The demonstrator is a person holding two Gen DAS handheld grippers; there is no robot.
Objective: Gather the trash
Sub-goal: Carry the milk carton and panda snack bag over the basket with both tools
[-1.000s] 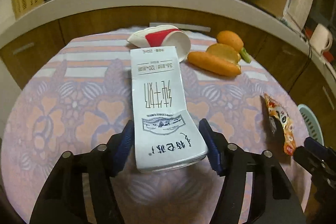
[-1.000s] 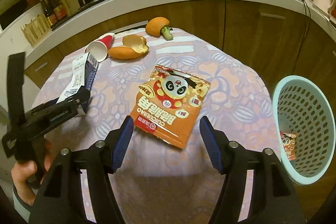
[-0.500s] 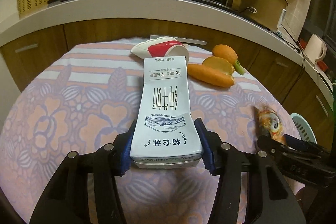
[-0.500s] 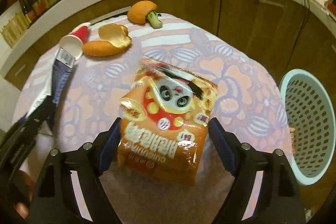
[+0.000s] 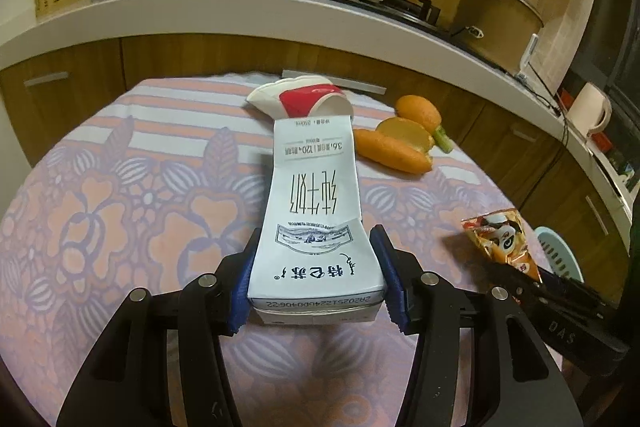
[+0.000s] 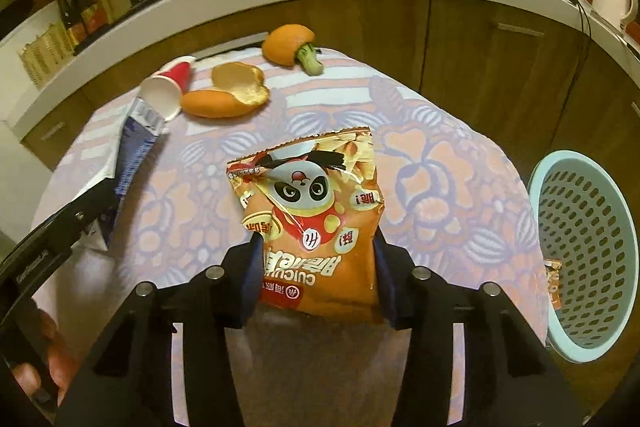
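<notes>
Moved: right tongs (image 6: 316,267) have just closed onto the snack bag (image 6: 312,223), earlier lying loose.
Left tongs (image 5: 316,281): clamped on milk carton (image 5: 316,211).
Edge: basket (image 6: 540,195) beside the worktop (image 6: 460,187) rim.

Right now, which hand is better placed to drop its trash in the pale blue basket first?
Right. Its tool grips the orange panda snack bag, and the pale blue perforated plastic basket sits beside the table on that side. The left holds the white milk carton farther away.
</notes>
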